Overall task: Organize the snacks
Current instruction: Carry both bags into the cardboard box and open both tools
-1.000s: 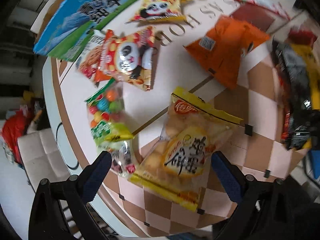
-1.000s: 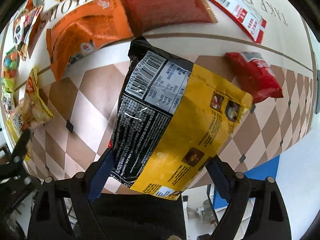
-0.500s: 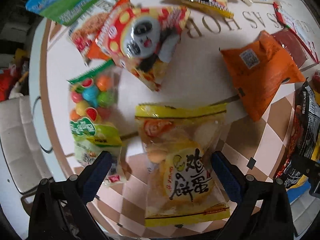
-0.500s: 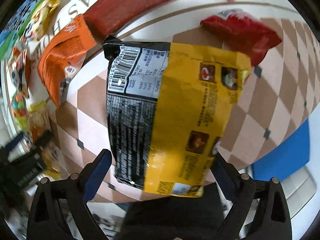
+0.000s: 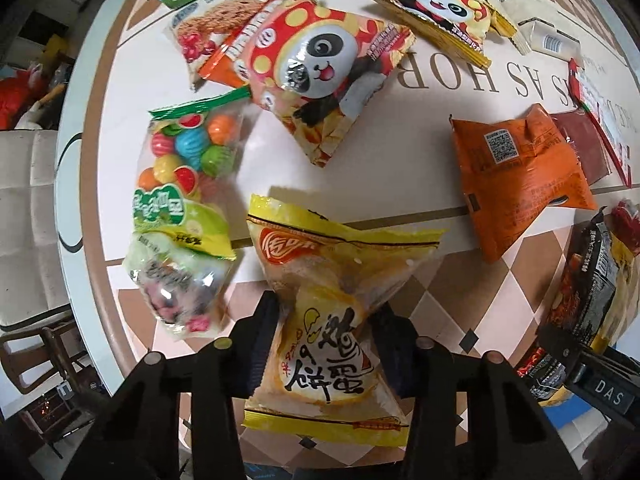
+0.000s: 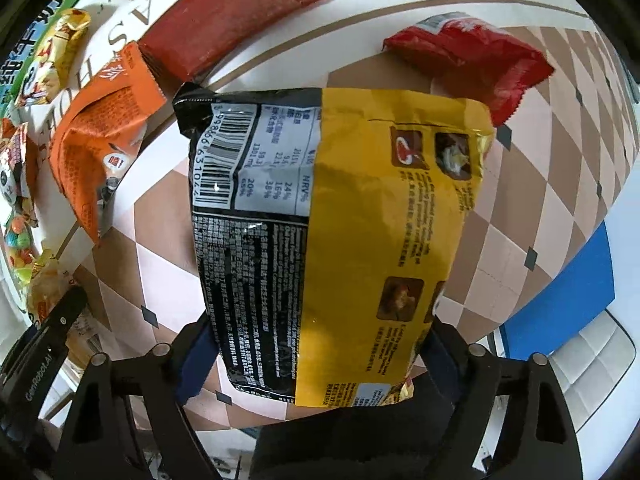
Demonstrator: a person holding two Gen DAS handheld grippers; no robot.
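Observation:
A yellow egg-biscuit bag (image 5: 332,264) lies on the checked table (image 5: 452,304) near its front edge. My left gripper (image 5: 326,312) points straight down and its jaws are closing, with the pads pinching the bag's middle into a waist. In the right wrist view a black and yellow noodle packet (image 6: 360,200) lies back side up. My right gripper (image 6: 316,344) straddles its near end. Those jaws are closing too, and the pads meet the packet's two sides.
Left of the biscuit bag lies a clear bag of coloured candy balls (image 5: 180,184). Behind are two panda snack bags (image 5: 316,64), a cookie pack (image 5: 208,28), an orange packet (image 5: 516,176), a dark red pouch (image 6: 224,16) and a red packet (image 6: 472,52). A white chair (image 5: 28,216) stands beyond the table edge.
The left jaws went from wide open to pinched on the biscuit bag. The right jaws drew in against the noodle packet. Both wrists rolled, so the table looks turned.

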